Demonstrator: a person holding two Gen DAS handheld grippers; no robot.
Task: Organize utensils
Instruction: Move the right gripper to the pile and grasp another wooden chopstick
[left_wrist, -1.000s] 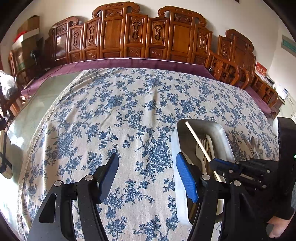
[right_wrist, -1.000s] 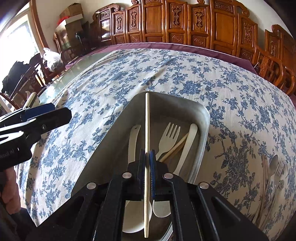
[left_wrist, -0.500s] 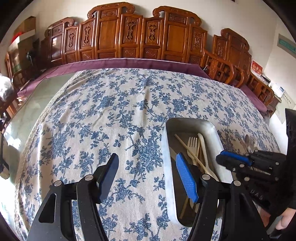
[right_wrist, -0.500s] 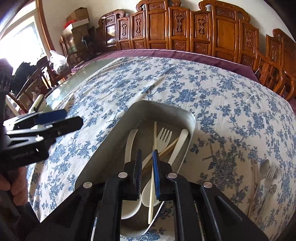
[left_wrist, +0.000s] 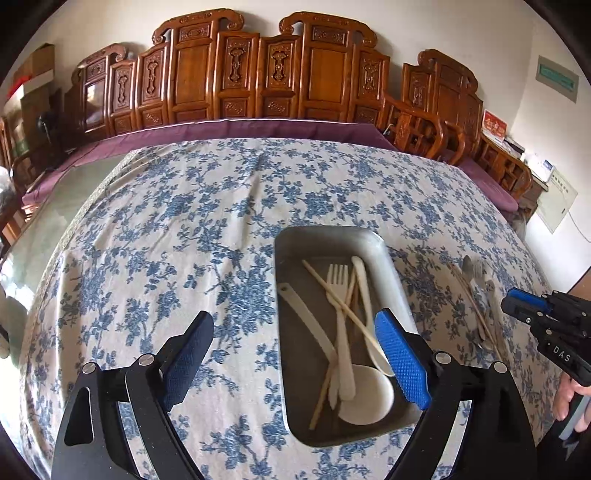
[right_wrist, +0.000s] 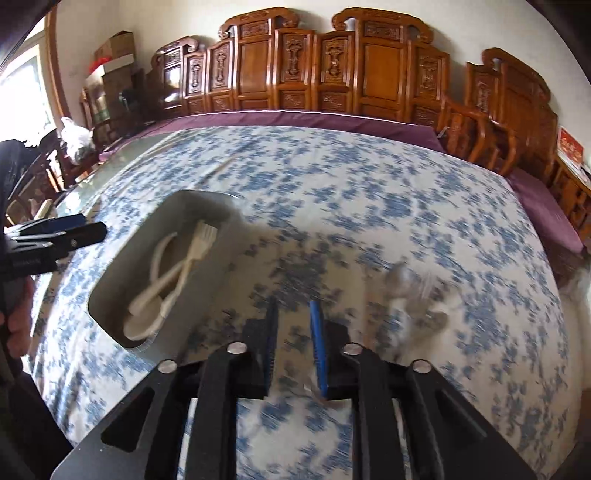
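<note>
A grey metal tray (left_wrist: 391, 266) on the blue-flowered tablecloth holds a white fork (left_wrist: 341, 306), a white ladle (left_wrist: 364, 398), a white spoon and pale chopsticks (left_wrist: 332, 291). My left gripper (left_wrist: 295, 356) hangs over the tray's near left side, its jaws opening wide, nothing between them. My right gripper (right_wrist: 293, 350) is to the right of the tray (right_wrist: 110, 280) above bare cloth, its jaws opening, nothing between them. It also shows at the right edge of the left wrist view (left_wrist: 532, 314). Several loose metal and wooden utensils (left_wrist: 478, 291) lie on the cloth right of the tray, blurred in the right wrist view (right_wrist: 413, 295).
Carved wooden chairs (left_wrist: 258, 70) line the far side of the table, with more at the right (right_wrist: 509, 122). A purple cloth (left_wrist: 236, 131) borders the far edge. A glass tabletop (left_wrist: 33, 236) shows at the left. A hand (left_wrist: 567, 398) holds the right gripper.
The right gripper let go of the chopstick into the tray, opened, and moved right off the tray toward the loose utensils. The left gripper opened wider and shifted toward the tray.
</note>
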